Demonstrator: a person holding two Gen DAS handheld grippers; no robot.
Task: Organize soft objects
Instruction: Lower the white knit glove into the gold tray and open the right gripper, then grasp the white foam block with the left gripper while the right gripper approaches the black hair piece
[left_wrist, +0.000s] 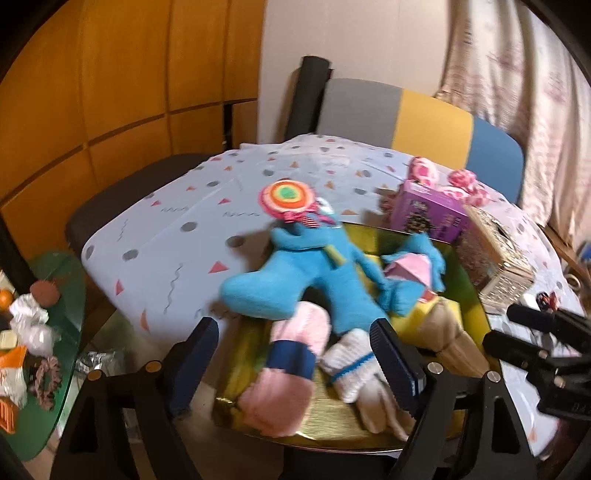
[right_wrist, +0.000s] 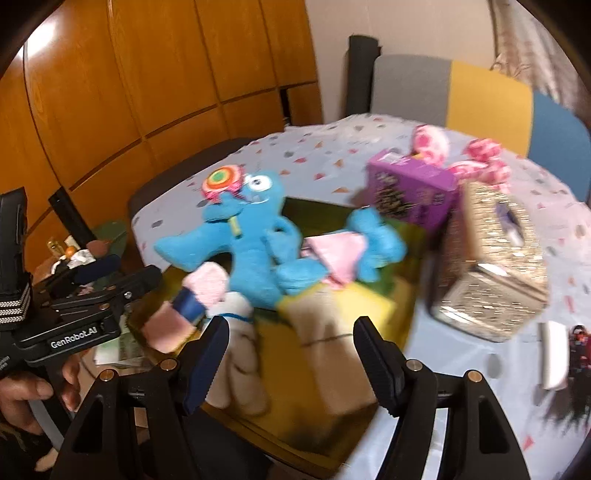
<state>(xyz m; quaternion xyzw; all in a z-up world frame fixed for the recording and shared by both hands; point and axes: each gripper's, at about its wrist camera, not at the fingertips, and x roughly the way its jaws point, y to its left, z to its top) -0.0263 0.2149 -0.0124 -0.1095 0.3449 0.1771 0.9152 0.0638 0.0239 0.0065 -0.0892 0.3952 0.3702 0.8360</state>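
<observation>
Soft toys (left_wrist: 295, 280) are already piling ahead of both spread, empty grippers (left_wrist: 295, 354) (right_wrist: 291, 354); pink plush (right_wrist: 480, 162) (beyond) is waiting.

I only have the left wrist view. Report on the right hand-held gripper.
Observer: The right hand-held gripper is open with nothing between its fingers. It points at the beige sock roll in the gold tray.
Operator: Describe the top of the woven box.
Observer: The woven box has a slot in its top, and something purple and white shows inside.
Operator: Now give me the blue plush's face.
Observer: The blue plush shows one big white eye beside its lollipop.
</observation>
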